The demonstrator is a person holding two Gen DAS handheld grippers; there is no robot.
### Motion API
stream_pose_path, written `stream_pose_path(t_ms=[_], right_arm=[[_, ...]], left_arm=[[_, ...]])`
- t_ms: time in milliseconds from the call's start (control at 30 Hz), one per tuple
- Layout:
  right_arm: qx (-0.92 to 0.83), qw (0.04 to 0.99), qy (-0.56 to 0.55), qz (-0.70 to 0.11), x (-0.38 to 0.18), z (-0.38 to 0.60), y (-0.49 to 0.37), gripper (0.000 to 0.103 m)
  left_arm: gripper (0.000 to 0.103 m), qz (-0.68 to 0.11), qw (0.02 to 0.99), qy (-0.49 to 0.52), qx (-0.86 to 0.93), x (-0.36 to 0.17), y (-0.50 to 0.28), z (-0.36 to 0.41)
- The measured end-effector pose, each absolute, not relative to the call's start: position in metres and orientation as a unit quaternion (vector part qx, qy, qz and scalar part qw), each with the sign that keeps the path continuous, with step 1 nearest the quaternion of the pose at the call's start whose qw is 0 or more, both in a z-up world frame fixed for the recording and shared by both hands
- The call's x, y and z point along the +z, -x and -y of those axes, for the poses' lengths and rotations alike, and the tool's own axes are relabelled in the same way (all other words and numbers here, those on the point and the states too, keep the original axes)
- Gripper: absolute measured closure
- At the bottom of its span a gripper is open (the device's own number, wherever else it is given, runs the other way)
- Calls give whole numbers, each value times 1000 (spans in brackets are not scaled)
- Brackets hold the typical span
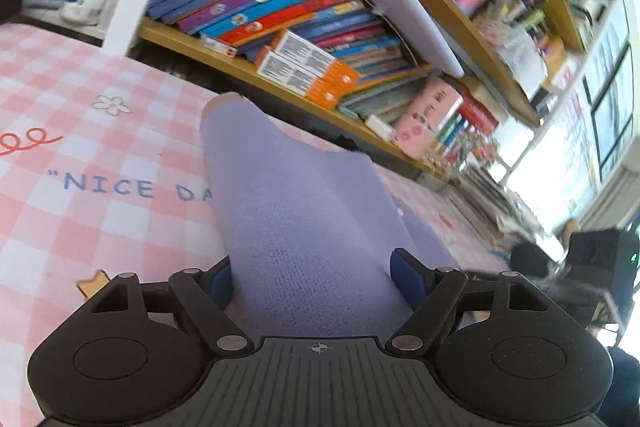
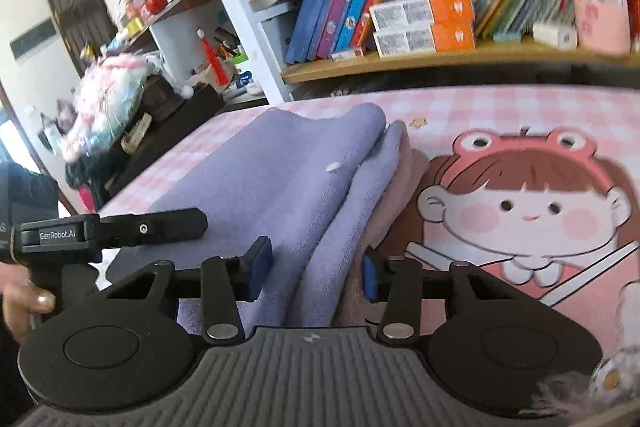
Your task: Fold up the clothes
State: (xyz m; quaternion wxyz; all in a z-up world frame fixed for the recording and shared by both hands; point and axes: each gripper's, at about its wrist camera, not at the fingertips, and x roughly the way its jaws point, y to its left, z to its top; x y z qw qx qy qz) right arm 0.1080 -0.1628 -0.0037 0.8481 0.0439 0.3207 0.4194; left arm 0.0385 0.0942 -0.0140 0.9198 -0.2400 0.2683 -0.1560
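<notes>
Bookshelf (image 2: 420,15) packed with colourful books runs behind a pink checked cloth (image 1: 60,115) printed with a cartoon girl and "NICE DA…". Lavender garment (image 2: 256,179) lies folded on the cloth, stacked over a pale pink layer showing at its 3 o'clock edge. Left gripper (image 1: 316,277): jaws apart, blue pads either side of the lavender fabric, which runs from between them toward 12 o'clock; cannot tell whether the pads press it. Right gripper (image 2: 312,273): jaws apart, straddling the near folded edge of the stack. A hand (image 2: 20,307) at 9 o'clock in the right wrist view holds the other tool's handle.
</notes>
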Motion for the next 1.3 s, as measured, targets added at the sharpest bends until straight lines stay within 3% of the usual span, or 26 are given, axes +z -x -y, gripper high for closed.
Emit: stream_pose_path(t_ms=[167, 533, 667, 800, 933, 1033, 1133, 1300], right_arm=[[423, 849, -35, -314, -6, 179, -93, 61], [429, 821, -129, -354, -18, 202, -111, 44], [433, 811, -142, -368, -23, 200, -113, 43], [434, 810, -142, -367, -23, 198, -113, 46], [437, 823, -115, -344, -18, 195, -107, 61], [437, 850, -46, -292, -8, 187, -92, 67], [429, 865, 3, -261, -5, 180, -82, 67], [425, 848, -65, -311, -14, 191, -101, 59]], left_arm=[[23, -272, 917, 236, -170, -13, -28, -84], [23, -265, 909, 280, -155, -16, -29, -96], [23, -265, 904, 298, -151, -19, -31, -101], [25, -274, 908, 274, -160, -18, -33, -89], [37, -255, 917, 260, -164, -14, -27, -86], [38, -235, 925, 243, -172, -8, -22, -82], [39, -241, 923, 245, -172, -9, -25, -82], [38, -262, 911, 270, -168, -16, -32, -88]])
